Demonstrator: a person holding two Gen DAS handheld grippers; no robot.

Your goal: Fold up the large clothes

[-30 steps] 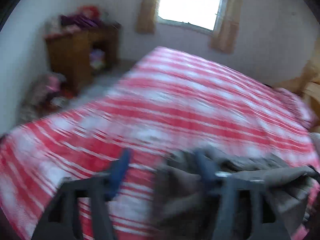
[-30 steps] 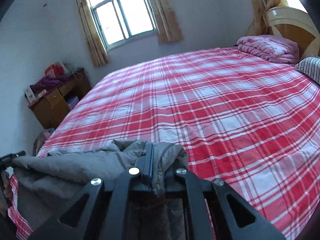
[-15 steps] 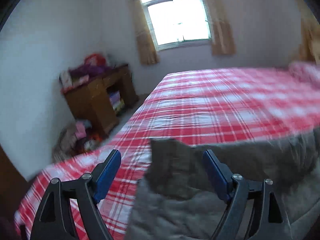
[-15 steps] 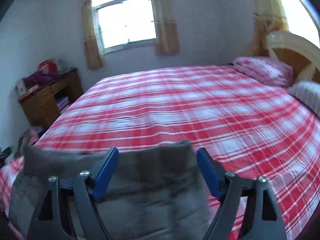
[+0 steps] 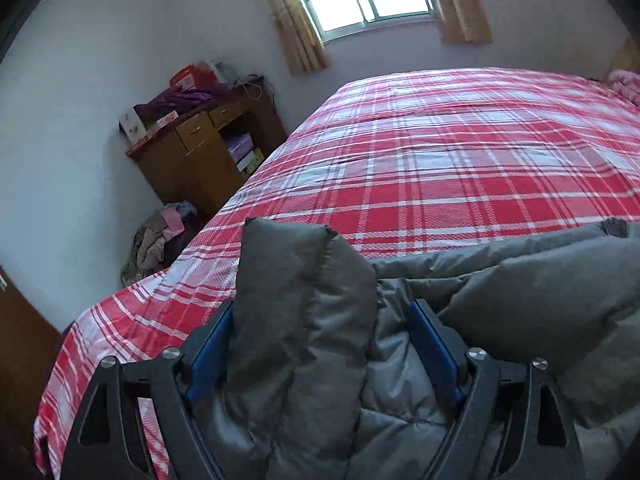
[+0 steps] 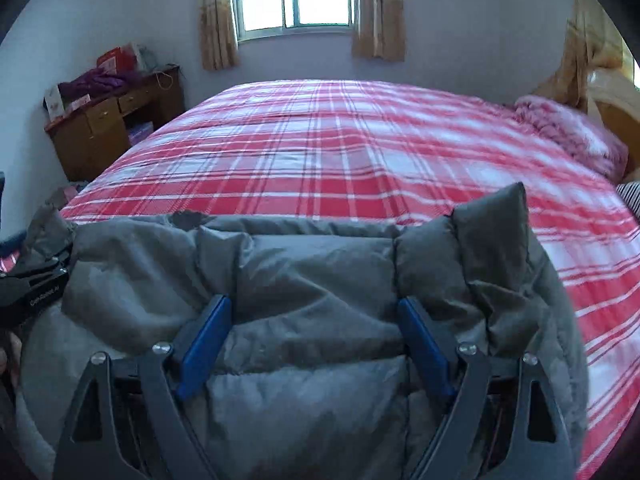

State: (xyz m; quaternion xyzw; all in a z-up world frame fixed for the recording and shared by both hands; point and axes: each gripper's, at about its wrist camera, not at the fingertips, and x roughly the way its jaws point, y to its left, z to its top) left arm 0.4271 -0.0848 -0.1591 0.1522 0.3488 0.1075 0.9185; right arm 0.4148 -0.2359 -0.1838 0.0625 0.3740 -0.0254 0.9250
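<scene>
Left wrist view: left gripper [image 5: 320,354] spread, straddling grey quilted puffer jacket [image 5: 304,320]. Right gripper [image 6: 312,340] likewise spread; jacket's long axis left-right along near bed edge.

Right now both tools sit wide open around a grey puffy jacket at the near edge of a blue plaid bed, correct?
Not quite: the bed is red plaid, as the right wrist view shows. Both tools, left and right, are open around the grey jacket.

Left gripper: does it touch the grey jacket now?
Touching. Left wrist view: the grey jacket fills the open left gripper and presses against its blue pads.
</scene>
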